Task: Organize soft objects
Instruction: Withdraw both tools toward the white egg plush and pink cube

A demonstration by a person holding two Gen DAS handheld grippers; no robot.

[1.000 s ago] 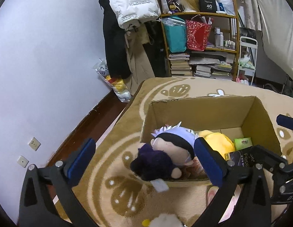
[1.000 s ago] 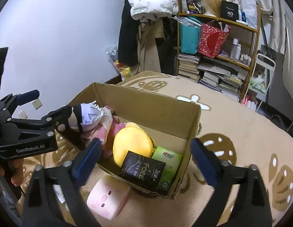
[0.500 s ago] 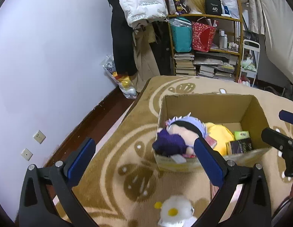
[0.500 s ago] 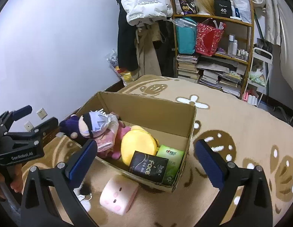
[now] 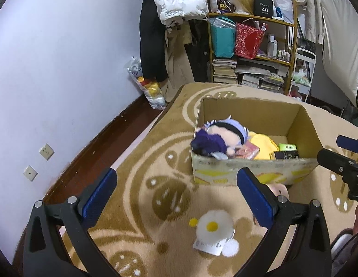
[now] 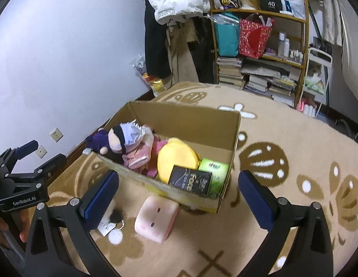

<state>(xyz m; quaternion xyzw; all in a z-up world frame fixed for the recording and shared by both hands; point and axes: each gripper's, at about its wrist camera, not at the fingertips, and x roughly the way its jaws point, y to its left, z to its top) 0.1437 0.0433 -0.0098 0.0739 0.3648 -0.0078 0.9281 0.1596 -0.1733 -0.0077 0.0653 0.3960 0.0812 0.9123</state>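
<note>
Left wrist view looks down on a corrugated cardboard box (image 5: 253, 173), open at the top, sitting on a shaggy tan rug (image 5: 156, 161) with brown leaf shapes. Packed into the box's left end is a plush doll (image 5: 222, 133) with a round peach face, lavender spiky hair and a black band across the eyes, with a fuzzy dark purple plush (image 5: 207, 144) slumped over the near rim. Next to those is a smooth, round yellow cushion (image 6: 176, 159), then a glossy black tissue pack (image 6: 190, 181) and a green tissue pack (image 6: 214, 173) at the right end, with some pink fabric (image 6: 139, 155) tucked under the doll.

Outside the box, on the rug, a fluffy white plush (image 5: 213, 228) with a yellow centre and a paper tag lies right between the left claw's (image 5: 176, 198) fingers but lower down, nothing touching it. A squishy pink block-shaped plush (image 6: 157, 218) with tiny dot eyes sits just beside the box's near wall.

Both claws are spread wide and gripping nothing. The left claw tilts down toward the rug in front of the box. The right claw (image 6: 179, 198) hovers over the box's near right corner, angled down, blue ribbed pads (image 6: 100, 196) facing in. From the right wrist you can see the left claw off at the left edge, with a hand (image 6: 8, 226) wrapped around its handle.
</note>
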